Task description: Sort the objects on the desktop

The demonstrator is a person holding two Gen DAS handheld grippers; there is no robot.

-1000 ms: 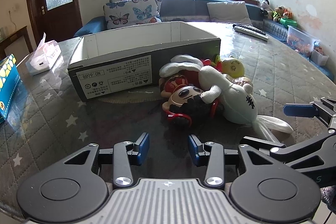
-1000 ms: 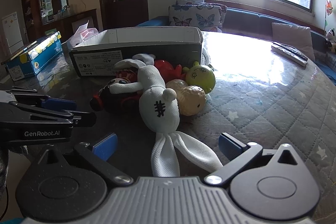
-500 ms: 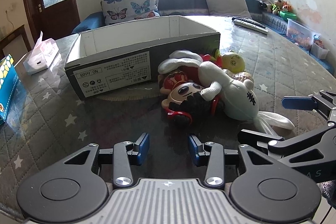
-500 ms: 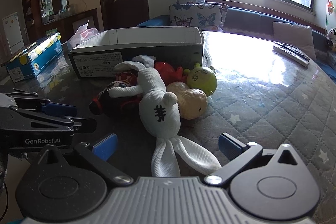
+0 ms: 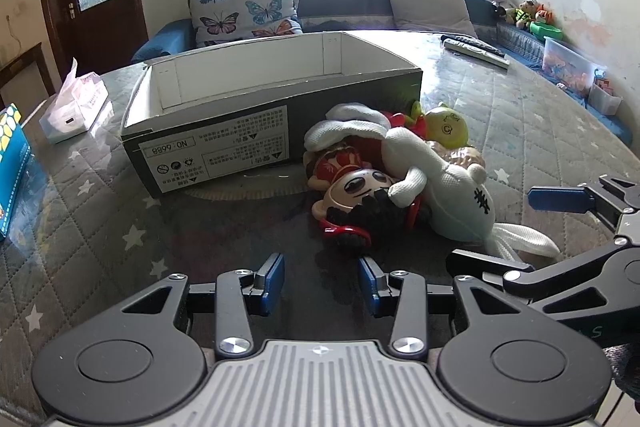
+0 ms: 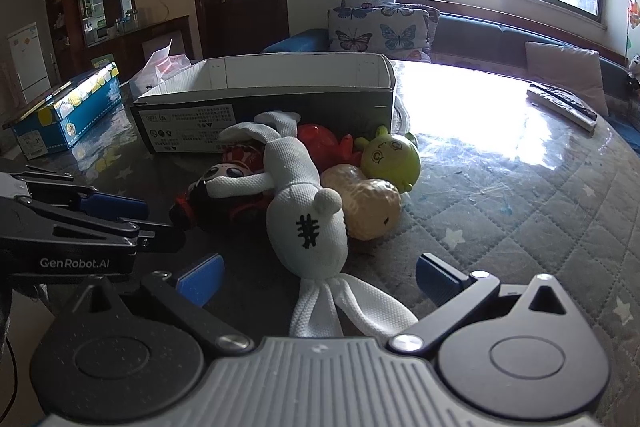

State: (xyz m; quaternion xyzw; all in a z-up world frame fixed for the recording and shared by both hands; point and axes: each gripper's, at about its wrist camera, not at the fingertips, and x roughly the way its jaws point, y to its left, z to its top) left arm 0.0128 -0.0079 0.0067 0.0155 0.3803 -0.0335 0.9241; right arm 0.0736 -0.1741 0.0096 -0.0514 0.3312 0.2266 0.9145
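Observation:
A pile of toys lies in front of an open cardboard box. A white plush rabbit lies across a red-and-black doll, a yellow-green face toy, a tan peanut toy and a red toy. My left gripper is open and empty just short of the doll. My right gripper is open wide, its jaws on either side of the rabbit's long ears.
A tissue pack and a blue carton sit left of the box. Remote controls lie at the table's far right. A sofa with cushions stands behind the quilt-patterned table.
Both grippers have moved forward a little toward the toy pile; the toys and the box look larger. Both stay open and nothing has been grasped.

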